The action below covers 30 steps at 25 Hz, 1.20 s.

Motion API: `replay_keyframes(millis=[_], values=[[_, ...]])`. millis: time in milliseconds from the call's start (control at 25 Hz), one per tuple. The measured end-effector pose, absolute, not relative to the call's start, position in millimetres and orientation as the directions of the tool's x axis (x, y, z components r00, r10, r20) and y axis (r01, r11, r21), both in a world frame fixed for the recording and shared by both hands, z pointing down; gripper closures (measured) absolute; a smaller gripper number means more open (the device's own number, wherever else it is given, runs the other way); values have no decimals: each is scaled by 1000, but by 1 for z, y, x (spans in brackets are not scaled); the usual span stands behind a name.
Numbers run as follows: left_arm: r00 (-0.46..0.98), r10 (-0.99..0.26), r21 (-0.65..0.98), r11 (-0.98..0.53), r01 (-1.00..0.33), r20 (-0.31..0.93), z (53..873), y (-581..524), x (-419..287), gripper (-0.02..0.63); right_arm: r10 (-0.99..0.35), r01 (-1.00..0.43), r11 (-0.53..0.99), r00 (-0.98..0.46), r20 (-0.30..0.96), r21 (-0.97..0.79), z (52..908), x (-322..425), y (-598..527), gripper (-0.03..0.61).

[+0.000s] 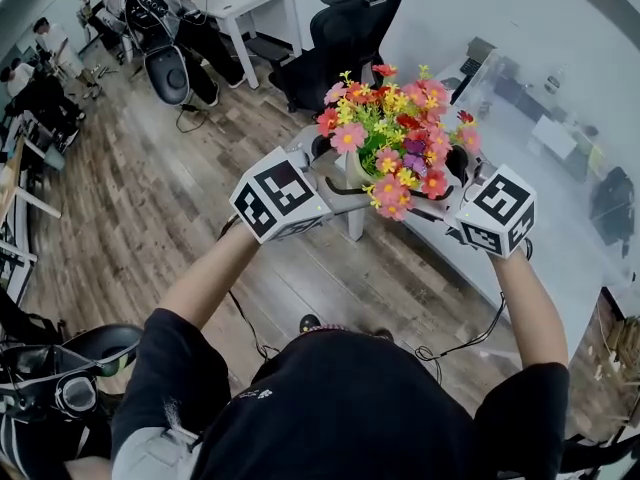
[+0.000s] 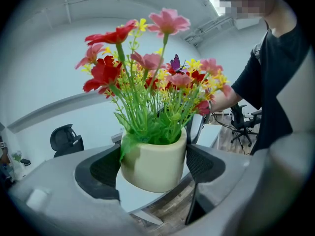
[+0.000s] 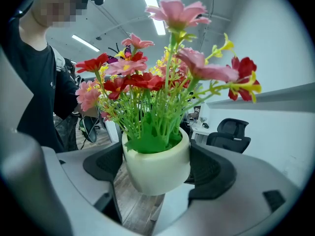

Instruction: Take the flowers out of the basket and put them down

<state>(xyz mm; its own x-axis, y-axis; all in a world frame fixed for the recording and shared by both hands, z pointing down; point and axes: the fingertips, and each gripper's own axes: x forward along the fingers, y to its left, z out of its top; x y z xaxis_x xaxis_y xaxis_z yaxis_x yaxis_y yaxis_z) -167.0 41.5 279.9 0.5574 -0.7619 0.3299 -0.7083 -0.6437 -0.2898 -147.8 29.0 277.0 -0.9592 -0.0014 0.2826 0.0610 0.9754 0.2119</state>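
Observation:
A cream pot (image 1: 357,173) of red, pink and yellow artificial flowers (image 1: 396,133) is held up in the air in front of me, above the edge of a white table (image 1: 560,218). My left gripper (image 1: 325,173) is shut on the pot (image 2: 153,163) from the left, with a black pad (image 2: 104,168) pressed against each side. From the right, my right gripper (image 1: 452,183) is shut on the same pot (image 3: 156,167), its pads (image 3: 212,171) against the wall. The pot stands upright. No basket is in view.
A black office chair (image 1: 345,28) stands behind the flowers. More chairs and seated people (image 1: 50,53) are at the far left by a white desk (image 1: 245,3). Cables (image 1: 460,346) trail across the wooden floor (image 1: 140,208) below my arms.

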Motion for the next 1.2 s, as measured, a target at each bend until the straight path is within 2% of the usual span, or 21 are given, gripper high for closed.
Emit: replay_keyframes(millis=[1200], values=[[671, -661, -273, -750, -602, 335, 289, 37, -246, 201, -142, -89, 979, -945, 294, 185, 287, -225, 27, 152]])
